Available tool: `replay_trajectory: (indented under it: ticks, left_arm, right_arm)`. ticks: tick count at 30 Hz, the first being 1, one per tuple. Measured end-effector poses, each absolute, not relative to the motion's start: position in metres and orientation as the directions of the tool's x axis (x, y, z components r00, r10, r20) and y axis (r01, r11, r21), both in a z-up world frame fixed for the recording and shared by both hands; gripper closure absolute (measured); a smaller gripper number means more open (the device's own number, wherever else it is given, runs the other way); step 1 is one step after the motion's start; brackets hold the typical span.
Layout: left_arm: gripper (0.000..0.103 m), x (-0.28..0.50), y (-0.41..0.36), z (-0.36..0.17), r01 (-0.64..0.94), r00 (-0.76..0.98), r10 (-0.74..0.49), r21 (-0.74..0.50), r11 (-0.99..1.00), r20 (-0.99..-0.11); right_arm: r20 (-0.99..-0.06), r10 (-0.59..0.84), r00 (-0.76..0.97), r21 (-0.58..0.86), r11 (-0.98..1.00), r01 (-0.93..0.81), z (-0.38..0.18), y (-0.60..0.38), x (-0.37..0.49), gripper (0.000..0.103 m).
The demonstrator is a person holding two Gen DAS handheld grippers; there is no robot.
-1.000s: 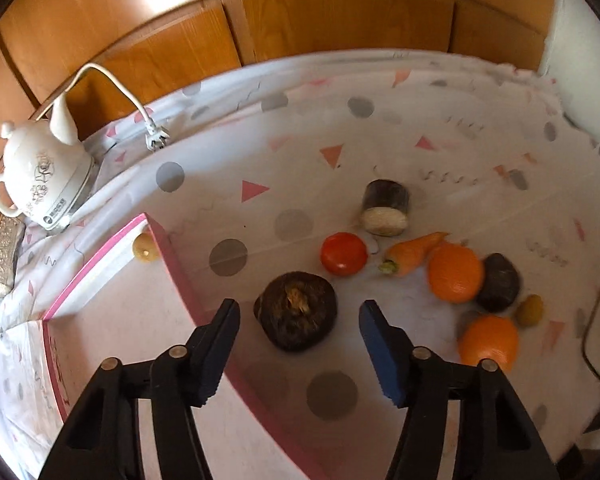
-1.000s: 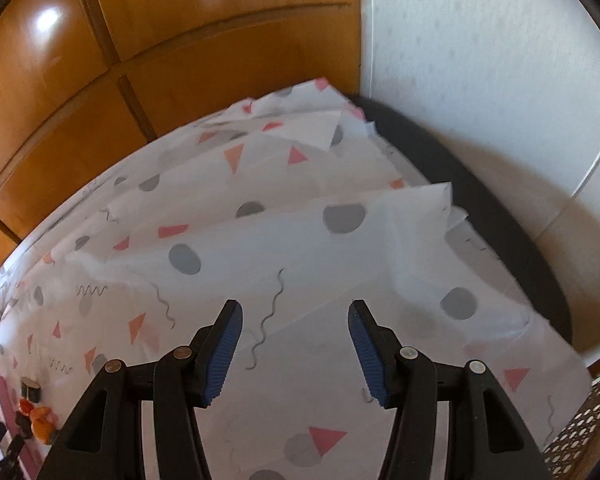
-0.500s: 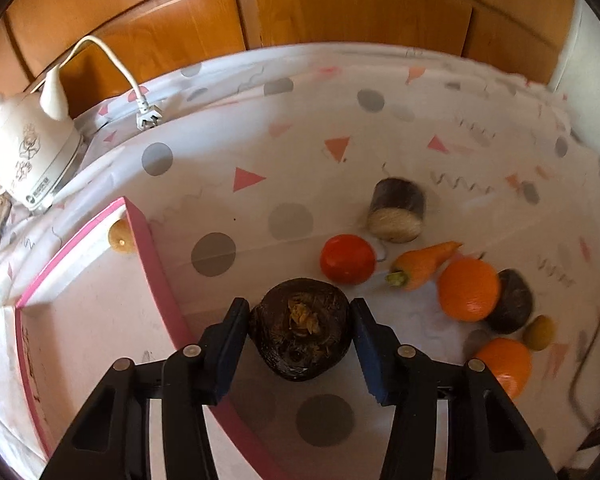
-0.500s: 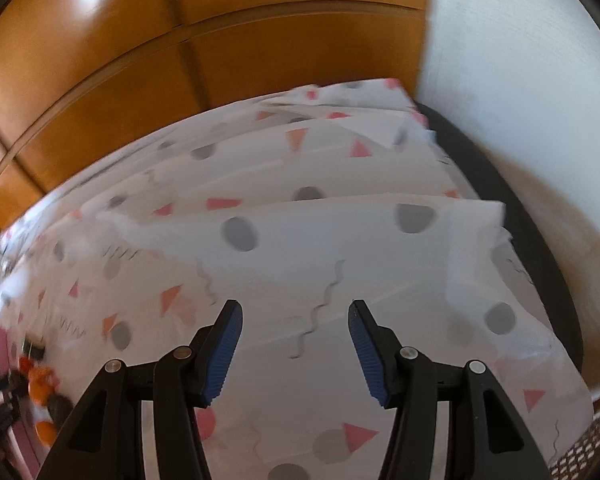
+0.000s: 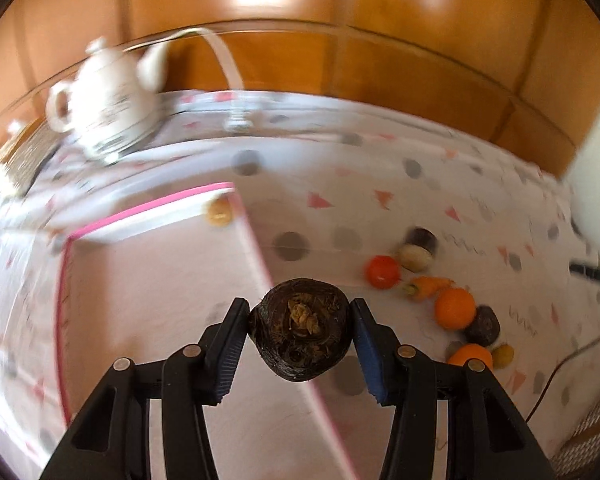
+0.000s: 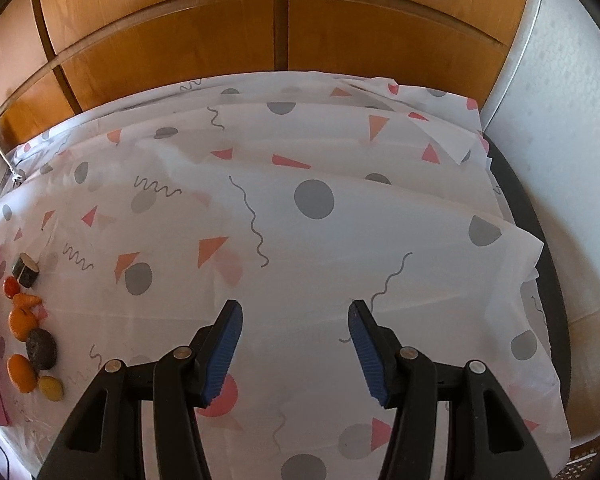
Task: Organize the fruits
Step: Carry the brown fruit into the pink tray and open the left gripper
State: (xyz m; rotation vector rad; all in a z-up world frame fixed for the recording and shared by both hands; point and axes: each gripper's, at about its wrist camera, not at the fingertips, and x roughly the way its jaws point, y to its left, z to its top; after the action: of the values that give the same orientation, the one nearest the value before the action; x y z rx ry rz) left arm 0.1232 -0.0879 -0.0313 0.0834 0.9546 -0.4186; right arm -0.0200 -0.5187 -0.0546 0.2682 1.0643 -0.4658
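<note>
My left gripper is shut on a dark brown round fruit and holds it lifted above the right rim of the pink-edged white box. A small yellow fruit lies in the box's far corner. On the cloth to the right lie a red tomato, a carrot, two oranges, a dark fruit and a dark roll. My right gripper is open and empty over the patterned cloth; the fruit row shows at its far left.
A white teapot with a cord stands at the back left against the wooden panels. A black cable lies at the right. The cloth's edge and the dark table rim are at the right, near a white wall.
My left gripper closed on the dark brown fruit, lifted it and swung left toward the box. My right gripper turned left, bringing the fruit row into view.
</note>
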Motion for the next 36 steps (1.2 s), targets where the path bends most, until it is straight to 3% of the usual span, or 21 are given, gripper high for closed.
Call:
replay_trajectory:
  ticks: [7,11,17,28,36]
  left_arm:
    - [0.051,0.143,-0.007,-0.04,0.056,0.557,-0.129,-0.118,0.991,-0.821]
    - [0.051,0.147,0.019,-0.051,-0.022,0.551,-0.07,-0.098,0.995,-0.832]
    - [0.049,0.132,0.026,-0.049,-0.038,0.575,-0.066,-0.107,0.994,-0.816]
    - [0.039,0.096,0.034,-0.036,-0.055,0.593,-0.071,-0.128,0.99,-0.802]
    - [0.035,0.065,0.041,-0.031,-0.057,0.61,-0.062,-0.121,0.991,-0.79]
  right_arm:
    - [-0.883,-0.248,0.399,-0.022,0.87,0.492,-0.052,-0.515,-0.02,0.047]
    - [-0.881,-0.242,0.407,-0.02,0.878,0.478,-0.052,-0.511,-0.02,0.047]
    - [-0.867,-0.16,0.472,0.044,0.919,0.392,-0.048,-0.495,-0.015,0.047]
    - [-0.833,0.04,0.552,0.05,0.999,0.003,-0.042,-0.416,-0.006,0.048]
    - [-0.845,0.159,0.511,0.057,0.976,-0.21,-0.049,-0.367,-0.009,0.062]
